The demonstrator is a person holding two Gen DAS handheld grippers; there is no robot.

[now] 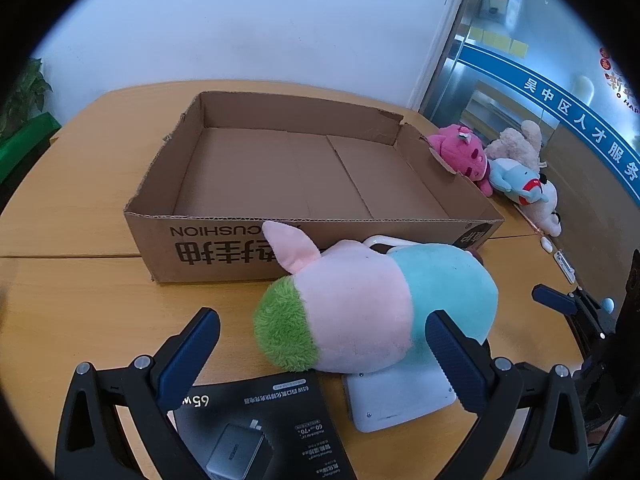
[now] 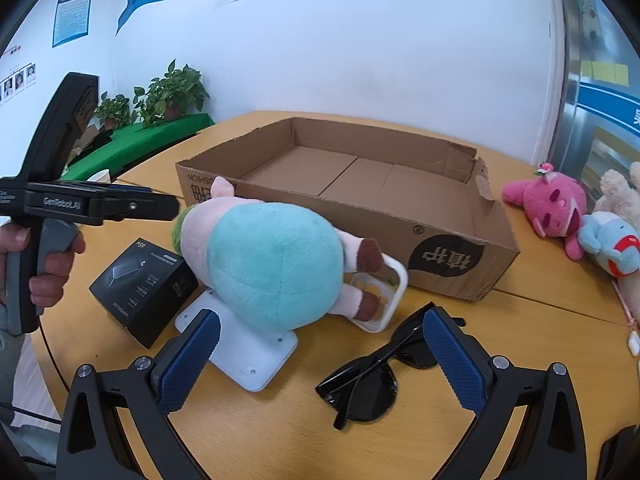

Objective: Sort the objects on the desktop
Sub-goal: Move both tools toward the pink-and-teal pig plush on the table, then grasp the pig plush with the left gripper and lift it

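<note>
Now both grippers [image 1: 322, 354] [image 2: 320, 354] wide, w/o load

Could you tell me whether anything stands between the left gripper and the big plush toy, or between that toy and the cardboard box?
Nothing visible does: the left gripper is open right at the plush toy, and the cardboard box sits just behind it, open-topped.
</note>
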